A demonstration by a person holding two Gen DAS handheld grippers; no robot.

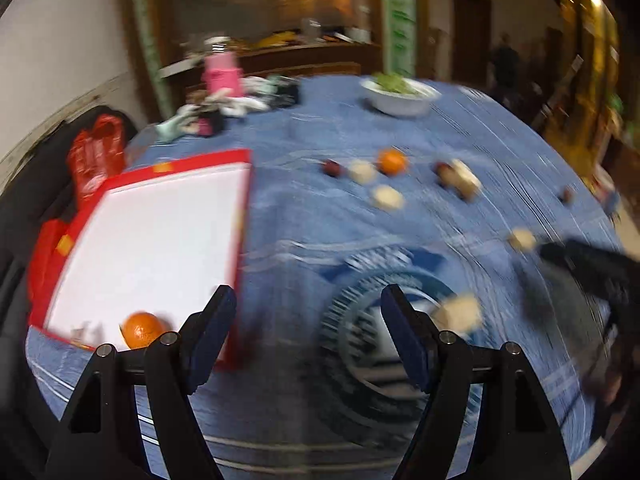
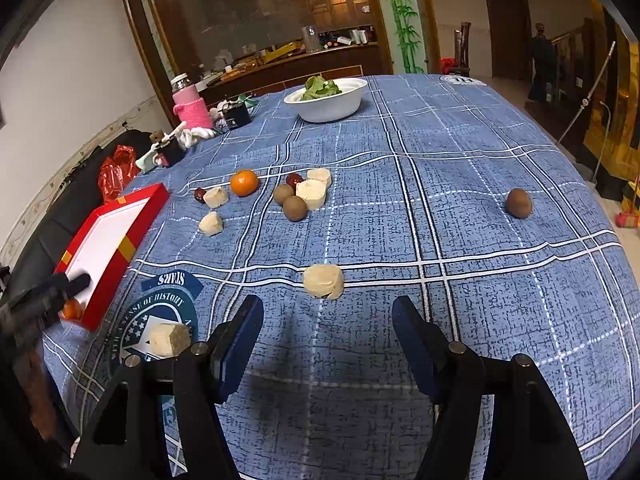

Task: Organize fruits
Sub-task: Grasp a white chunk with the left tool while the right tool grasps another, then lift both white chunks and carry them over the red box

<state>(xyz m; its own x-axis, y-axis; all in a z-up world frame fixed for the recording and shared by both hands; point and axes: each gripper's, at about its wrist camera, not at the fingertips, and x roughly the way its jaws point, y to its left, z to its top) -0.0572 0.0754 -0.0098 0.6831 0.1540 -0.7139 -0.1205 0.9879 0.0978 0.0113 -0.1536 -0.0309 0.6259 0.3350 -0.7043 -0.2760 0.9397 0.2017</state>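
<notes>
- Left wrist view, blurred: the left gripper (image 1: 308,332) hangs over a blue checked tablecloth (image 1: 320,208) with its jaws wide and nothing between them.
- At the cloth's left edge lies a red box with a white inside (image 1: 148,240). One orange (image 1: 142,330) sits in the box's near corner, just left of the gripper's left finger.
- Toward the middle of the cloth lie a second orange (image 1: 393,161), dark red fruits and pale cream chunks, all too smeared to name more closely.
- Near the far edge stands a white bowl of green leaves (image 1: 398,96). At the right edge of this view the right gripper (image 1: 560,254) shows as a dark smear near one pale chunk (image 1: 522,239).
- Right wrist view, sharp: the right gripper (image 2: 326,322) points down at the cloth, jaws wide and empty. A pale peeled chunk (image 2: 323,281) lies on the cloth just beyond its fingertips.
- Another pale chunk (image 2: 168,339) rests on a round printed emblem (image 2: 160,312) near the cloth's near left corner.
- In the middle lie an orange, two dark red dates (image 2: 295,180), two kiwis (image 2: 295,208) side by side, and four more pale chunks.
- A third kiwi (image 2: 519,203) sits alone, well apart toward the right edge.
- The red box lies at the left edge, with the left gripper's dark fingers over its near end and a sliver of orange beside them.
- Judged from this, the sorting has barely begun: one orange is boxed, and every other fruit is still on the cloth.
</notes>
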